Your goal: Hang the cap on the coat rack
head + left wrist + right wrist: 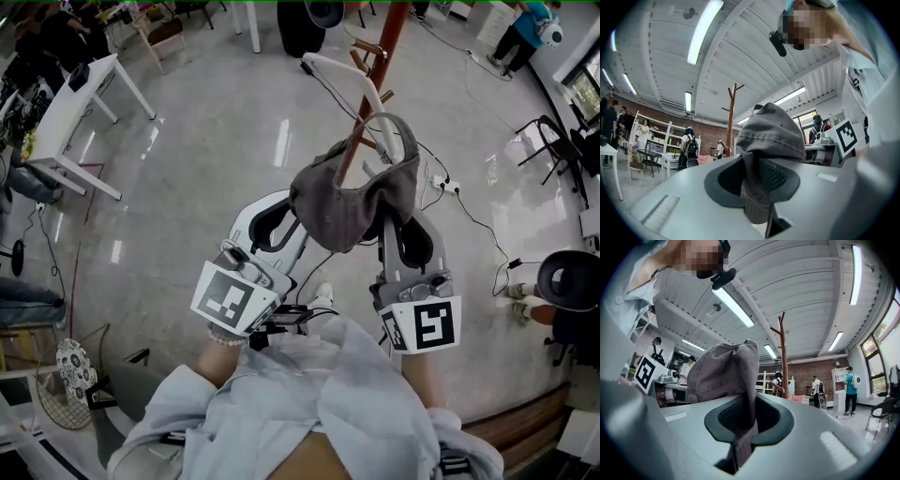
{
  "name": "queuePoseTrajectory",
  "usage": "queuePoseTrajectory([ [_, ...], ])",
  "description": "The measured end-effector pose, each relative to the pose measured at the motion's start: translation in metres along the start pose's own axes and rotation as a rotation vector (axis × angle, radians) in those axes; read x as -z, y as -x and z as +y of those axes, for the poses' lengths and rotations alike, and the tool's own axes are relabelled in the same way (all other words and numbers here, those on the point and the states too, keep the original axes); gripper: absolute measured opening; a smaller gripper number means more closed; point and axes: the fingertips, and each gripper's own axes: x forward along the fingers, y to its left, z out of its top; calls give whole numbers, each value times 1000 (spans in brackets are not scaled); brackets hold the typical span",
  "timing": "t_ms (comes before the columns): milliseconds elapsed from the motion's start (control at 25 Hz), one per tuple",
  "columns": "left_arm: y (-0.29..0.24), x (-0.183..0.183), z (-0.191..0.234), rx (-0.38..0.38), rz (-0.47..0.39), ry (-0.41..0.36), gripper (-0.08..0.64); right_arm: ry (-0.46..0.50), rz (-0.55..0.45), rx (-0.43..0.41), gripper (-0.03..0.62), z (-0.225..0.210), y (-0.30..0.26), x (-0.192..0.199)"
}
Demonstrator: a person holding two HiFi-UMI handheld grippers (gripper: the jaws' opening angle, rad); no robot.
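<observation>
Currently the cap [349, 204] is being held aloft near the coat rack [382, 66], its fabric being pinched at either side by the clamped fingers of the left gripper [286, 217] and right gripper [398, 220]. The approach is judged to be under way; next, the cap is to be lifted over a peg.

Glossy grey floor [216, 141]. White worktop [75, 103], upper left. Power strip [439, 184], black cable [483, 228] trailing right. Black chair [562, 145], right edge. Wire fan guard [73, 370], lower left. Person in teal top [851, 389] before brick wall [806, 373]. Ceiling light tube [704, 30].
</observation>
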Motion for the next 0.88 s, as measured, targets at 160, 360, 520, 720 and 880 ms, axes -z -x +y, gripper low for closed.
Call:
queuePoseTrajectory([
  [160,-28,2,8,-25,5,-2,74,-4,1,-25,35,-24,-20,2],
  [360,-62,7,15,-50,10,-4,74,-4,-1,-55,35,-56,-42,6],
  [520,-82,9,20,-75,9,-11,74,-2,-6,-83,35,-74,-57,7],
  [720,-100,11,25,-101,14,-22,73,-8,-9,-106,35,-90,-70,9],
  [880,-107,13,28,-116,24,-19,74,-14,-5,-121,35,-96,-77,12],
])
